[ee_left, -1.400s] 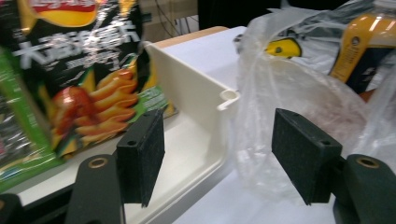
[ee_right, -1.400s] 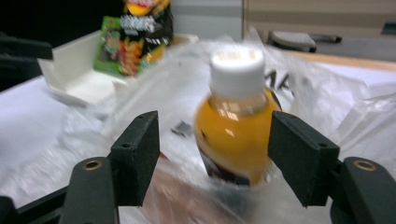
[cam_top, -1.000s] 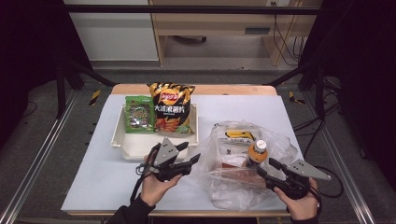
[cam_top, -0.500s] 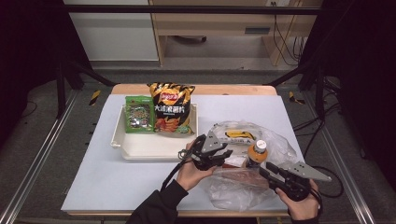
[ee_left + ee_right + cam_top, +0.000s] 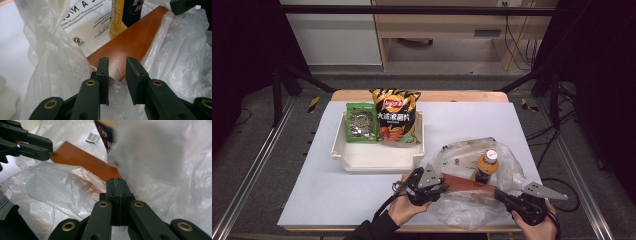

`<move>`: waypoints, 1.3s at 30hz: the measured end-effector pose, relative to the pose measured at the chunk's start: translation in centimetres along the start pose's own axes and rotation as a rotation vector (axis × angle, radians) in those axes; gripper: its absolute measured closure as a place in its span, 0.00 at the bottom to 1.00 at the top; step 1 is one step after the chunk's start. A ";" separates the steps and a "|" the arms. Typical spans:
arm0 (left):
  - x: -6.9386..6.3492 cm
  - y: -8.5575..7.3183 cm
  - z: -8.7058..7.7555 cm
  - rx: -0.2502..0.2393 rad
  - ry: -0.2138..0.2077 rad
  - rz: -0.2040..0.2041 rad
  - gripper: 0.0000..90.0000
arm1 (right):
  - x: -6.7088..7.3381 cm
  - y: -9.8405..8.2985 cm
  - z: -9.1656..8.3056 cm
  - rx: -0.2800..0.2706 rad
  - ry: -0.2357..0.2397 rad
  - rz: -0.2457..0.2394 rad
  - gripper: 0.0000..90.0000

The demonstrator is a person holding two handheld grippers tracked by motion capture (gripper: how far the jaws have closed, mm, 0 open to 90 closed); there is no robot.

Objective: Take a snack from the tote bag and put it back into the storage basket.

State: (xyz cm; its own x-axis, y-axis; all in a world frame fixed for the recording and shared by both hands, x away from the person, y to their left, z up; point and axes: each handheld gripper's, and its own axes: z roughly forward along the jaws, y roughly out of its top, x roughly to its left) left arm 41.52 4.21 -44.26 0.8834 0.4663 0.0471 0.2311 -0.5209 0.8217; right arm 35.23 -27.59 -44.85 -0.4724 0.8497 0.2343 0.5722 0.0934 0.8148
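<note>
A clear plastic bag [image 5: 462,207] lies at the table's front right. In it stand a bottle with an orange cap [image 5: 486,165] and a flat brown box [image 5: 464,184]. My left gripper [image 5: 443,186] is at the box's left end. Its jaws have just been closing, and in the left gripper view they [image 5: 117,65] stand a little apart, with the box's near corner [image 5: 125,47] and some bag film in the gap. My right gripper [image 5: 500,194] has just closed at the bag's right edge. Its jaws [image 5: 117,182] are together, and the film [image 5: 62,187] gathers into them.
A cream tray [image 5: 377,162] at the left middle of the table holds a black-and-orange crisp bag [image 5: 394,115] and a green snack packet [image 5: 361,122]. The left gripper's jaws [image 5: 37,147] reach in at the top left of the right gripper view.
My left gripper moved right from in front of the tray to the box's end in the bag, and its jaws narrowed. The right gripper's jaws closed at the bag's edge.
</note>
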 end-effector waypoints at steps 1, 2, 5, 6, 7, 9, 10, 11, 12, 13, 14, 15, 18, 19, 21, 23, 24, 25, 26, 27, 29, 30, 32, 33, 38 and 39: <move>-0.1 -0.1 -0.2 0.000 0.005 0.006 0.81 | 0.0 -0.2 -0.2 0.000 0.002 0.011 1.00; -0.2 -0.2 -0.3 0.000 0.010 0.005 0.81 | 0.0 -0.3 -0.4 0.001 0.000 0.018 1.00; -0.1 -0.6 -0.7 -0.003 0.011 -0.009 0.80 | -0.1 -0.7 -1.1 -0.001 -0.013 0.031 1.00; 0.0 -0.8 -0.8 0.003 0.015 -0.010 0.79 | -0.2 -0.8 -1.3 0.003 -0.018 0.038 1.00; 0.0 -1.0 -0.8 0.016 0.019 -0.017 0.79 | -0.2 -1.0 -1.5 0.009 -0.028 0.042 1.00; 0.3 -1.4 -0.7 0.031 0.027 -0.027 0.79 | -0.4 -1.3 -1.6 0.037 -0.050 0.049 1.00; 0.4 -1.7 -0.5 0.043 0.031 -0.027 0.79 | -0.5 -1.5 -1.6 0.047 -0.054 0.062 1.00; 0.5 -2.0 -0.3 0.053 0.034 -0.027 0.79 | -0.7 -1.7 -1.5 0.060 -0.065 0.066 1.00; 0.7 -2.2 -0.1 0.060 0.034 -0.031 0.79 | -0.9 -1.9 -1.3 0.072 -0.082 0.067 1.00; 0.9 -2.5 0.2 0.066 0.031 -0.034 0.78 | -1.2 -2.0 -1.2 0.074 -0.099 0.069 1.00; 1.0 -2.8 0.5 0.073 0.027 -0.037 0.78 | -1.5 -2.2 -1.0 0.080 -0.116 0.073 1.00; 1.1 -3.0 0.7 0.080 0.021 -0.040 0.78 | -2.0 -2.3 -0.8 0.084 -0.131 0.078 1.00; 1.3 -3.7 1.2 0.085 0.009 -0.053 0.77 | -3.1 -2.8 -0.3 0.100 -0.153 0.100 1.00; 1.4 -3.8 1.3 0.082 0.002 -0.063 0.77 | -3.3 -2.9 -0.1 0.107 -0.163 0.101 1.00; 1.4 -4.1 1.5 0.078 -0.002 -0.064 0.76 | -3.9 -3.1 0.4 0.120 -0.180 0.106 1.00; 1.4 -4.2 1.5 0.071 -0.003 -0.064 0.75 | -4.3 -3.1 0.5 0.100 -0.171 0.097 1.00; 1.4 -4.2 1.4 0.066 -0.004 -0.063 0.75 | -4.3 -3.0 0.5 0.098 -0.177 0.086 1.00; 1.4 -4.2 1.4 0.060 -0.003 -0.060 0.75 | -4.2 -3.0 0.5 0.091 -0.172 0.076 0.99; 1.4 -4.2 1.3 0.055 0.000 -0.057 0.75 | -4.0 -2.9 0.3 0.075 -0.162 0.063 0.99; 1.4 -4.2 1.3 0.052 0.000 -0.056 0.75 | -3.8 -2.8 0.0 0.059 -0.154 0.057 0.98; 1.3 -4.2 1.3 0.054 0.002 -0.053 0.76 | -3.1 -2.3 -1.1 0.017 -0.136 0.041 0.97; 1.3 -4.2 1.3 0.056 0.005 -0.053 0.77 | -2.7 -2.0 -1.7 -0.007 -0.124 0.040 0.96; 1.2 -4.2 1.4 0.058 0.008 -0.052 0.77 | -1.9 -1.4 -3.2 -0.065 -0.102 0.031 0.95; 1.2 -4.2 1.4 0.060 0.010 -0.050 0.78 | -1.6 -0.9 -4.0 -0.094 -0.099 0.027 0.95; 1.0 -4.2 1.6 0.065 0.012 -0.046 0.79 | 0.4 1.4 -7.3 -0.228 -0.079 -0.016 0.98; 1.0 -4.2 1.6 0.066 0.012 -0.046 0.79 | 1.0 1.9 -7.5 -0.241 -0.060 -0.025 0.98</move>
State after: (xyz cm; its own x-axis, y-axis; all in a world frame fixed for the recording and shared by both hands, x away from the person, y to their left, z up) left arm 42.05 5.71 -48.58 0.8662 0.4994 0.0177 0.2979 -0.5444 0.7842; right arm 30.79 -30.52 -39.10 -0.4402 0.8784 0.1863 0.3804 -0.0055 0.9248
